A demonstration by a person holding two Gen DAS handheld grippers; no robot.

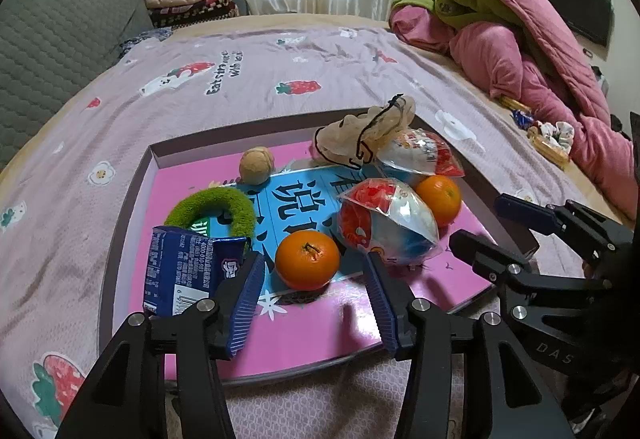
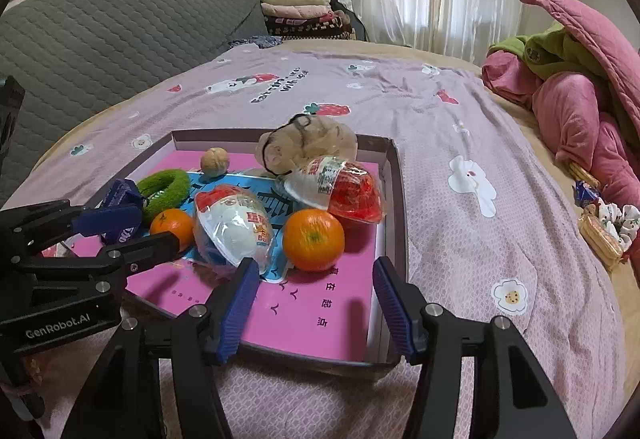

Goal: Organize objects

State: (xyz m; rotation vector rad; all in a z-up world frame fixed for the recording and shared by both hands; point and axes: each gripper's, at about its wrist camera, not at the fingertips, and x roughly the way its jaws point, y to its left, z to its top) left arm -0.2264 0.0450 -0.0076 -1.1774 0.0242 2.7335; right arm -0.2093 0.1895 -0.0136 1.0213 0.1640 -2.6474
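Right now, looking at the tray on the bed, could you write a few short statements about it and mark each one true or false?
1. Two oranges lie in the tray: one orange near the left gripper, another orange near the right gripper. True.
2. Both grippers hold an orange. False: both are open, gripping nothing.
3. The walnut sits on top of the green ring. False: it lies apart, on the tray floor.
4. A blue packet stands beside the left gripper. True.
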